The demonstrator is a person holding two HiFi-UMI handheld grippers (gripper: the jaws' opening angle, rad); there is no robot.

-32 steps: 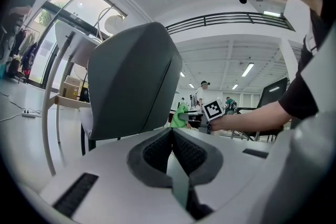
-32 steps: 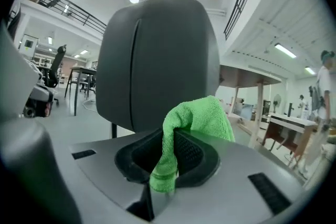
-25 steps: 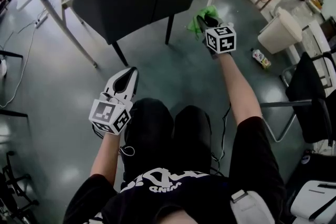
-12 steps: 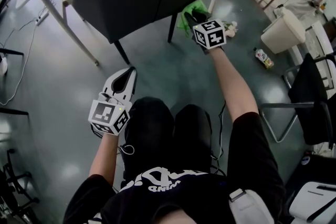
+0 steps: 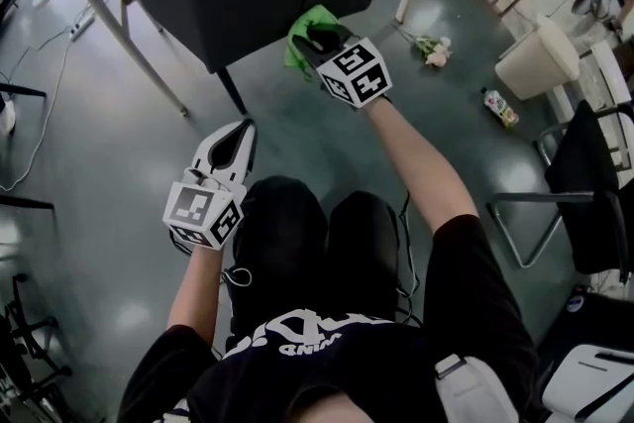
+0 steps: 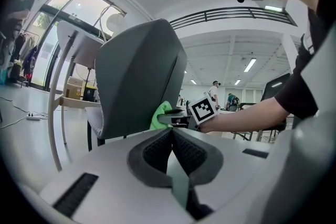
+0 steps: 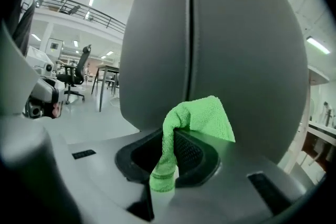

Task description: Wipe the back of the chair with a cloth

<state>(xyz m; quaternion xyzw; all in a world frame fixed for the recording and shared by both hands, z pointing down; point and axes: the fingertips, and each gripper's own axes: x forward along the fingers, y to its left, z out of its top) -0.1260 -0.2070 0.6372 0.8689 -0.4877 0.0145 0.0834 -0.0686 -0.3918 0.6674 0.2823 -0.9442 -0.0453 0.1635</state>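
The green cloth (image 7: pixel 198 117) is clamped between the jaws of the right tool (image 5: pixel 317 41). Its loose fold is bunched ahead of the tips, so that fabric rather than plastic would meet the dark chair back (image 7: pixel 239 39) directly in front, at its lower part. Whether contact is made cannot be told. The left tool (image 6: pixel 172 139) is held closed on nothing, low and well behind, probably to stay clear of the wiping.

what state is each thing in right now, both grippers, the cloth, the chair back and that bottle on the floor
left gripper, shut, empty, apart from the chair
right gripper, shut on the green cloth
green cloth, bunched, pinched between the jaws, free end toward the chair back
chair back, upright, cloth at its lower part, contact unclear
bottle, lying on its side
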